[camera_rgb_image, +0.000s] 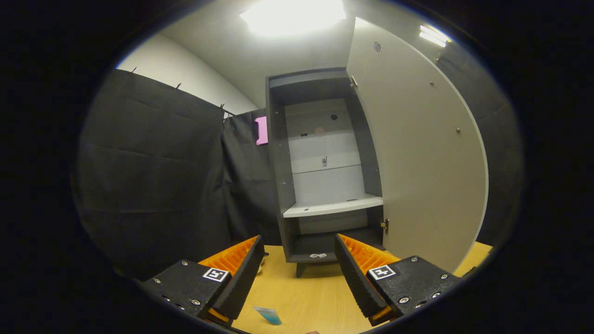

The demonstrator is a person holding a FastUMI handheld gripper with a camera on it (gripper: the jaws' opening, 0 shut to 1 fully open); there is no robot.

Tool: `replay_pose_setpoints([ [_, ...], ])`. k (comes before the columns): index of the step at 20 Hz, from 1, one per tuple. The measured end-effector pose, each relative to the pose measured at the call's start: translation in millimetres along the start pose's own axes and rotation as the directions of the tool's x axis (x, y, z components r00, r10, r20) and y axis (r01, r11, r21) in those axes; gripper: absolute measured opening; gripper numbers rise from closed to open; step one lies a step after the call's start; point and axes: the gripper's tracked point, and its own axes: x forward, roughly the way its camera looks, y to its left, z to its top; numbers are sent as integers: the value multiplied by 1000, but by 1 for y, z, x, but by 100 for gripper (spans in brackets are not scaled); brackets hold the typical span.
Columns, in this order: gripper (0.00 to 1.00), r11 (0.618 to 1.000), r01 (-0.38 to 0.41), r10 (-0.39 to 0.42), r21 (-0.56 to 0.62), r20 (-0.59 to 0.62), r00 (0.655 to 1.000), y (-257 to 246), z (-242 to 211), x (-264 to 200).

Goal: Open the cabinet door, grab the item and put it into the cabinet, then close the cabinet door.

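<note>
A small light-blue item (269,315) lies on the wooden surface (306,297), low between the fingers of the tool (299,273), which is spread wide and empty. Beyond them the cabinet (325,185) stands with its door (417,153) swung fully open, shelf (334,206) bare. Opening looks done; next it must dip down and close on the item.

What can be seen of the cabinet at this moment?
The cabinet is a tall, narrow unit with a dark frame and pale back panels, standing on the wooden table just beyond the open gripper, whose fingers hold nothing. Its pale door is swung wide open to the right, hinges showing along its inner edge. One light shelf crosses the lower part; the compartment beneath looks dark. Short legs lift the base.
</note>
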Motion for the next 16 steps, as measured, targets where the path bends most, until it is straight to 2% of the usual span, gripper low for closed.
replay_pose_setpoints([
  [5,94,999,-31,35,43,-98,995,24,-56,8],
  [16,94,997,-75,70,-6,-282,957,61,-175,24],
])
